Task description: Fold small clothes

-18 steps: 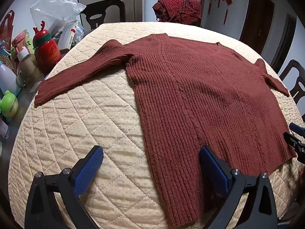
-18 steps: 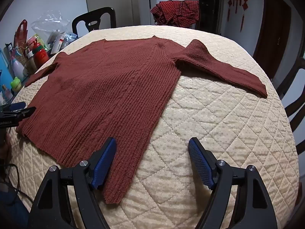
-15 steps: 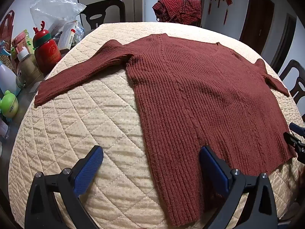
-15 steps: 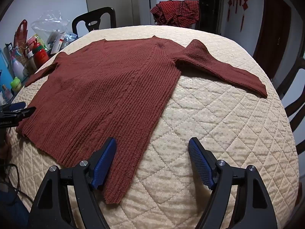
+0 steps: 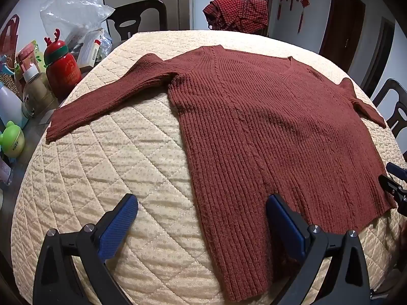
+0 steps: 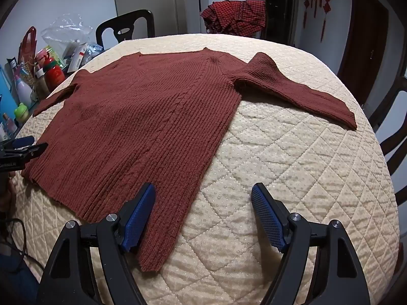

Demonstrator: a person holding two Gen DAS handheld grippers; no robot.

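A rust-red ribbed sweater [image 5: 267, 132] [image 6: 142, 127] lies flat and face up on the cream quilted table cover [image 5: 101, 172] [image 6: 292, 165], both sleeves spread out. My left gripper [image 5: 202, 207] hovers open over the sweater's lower left hem corner; its right finger is above the knit, its left above bare quilt. My right gripper [image 6: 203, 198] is open over the lower right hem corner, left finger above the knit, right finger over the quilt. Neither holds anything. Each gripper's tip shows at the edge of the other's view.
A red checked garment [image 5: 236, 12] [image 6: 234, 17] lies bunched at the table's far edge. Bottles, a red reindeer flask [image 5: 62, 68], a green jar [image 5: 12, 139] and a plastic bag [image 5: 73, 17] crowd the left side. Dark chairs [image 5: 137, 17] [image 6: 394, 127] stand around the table.
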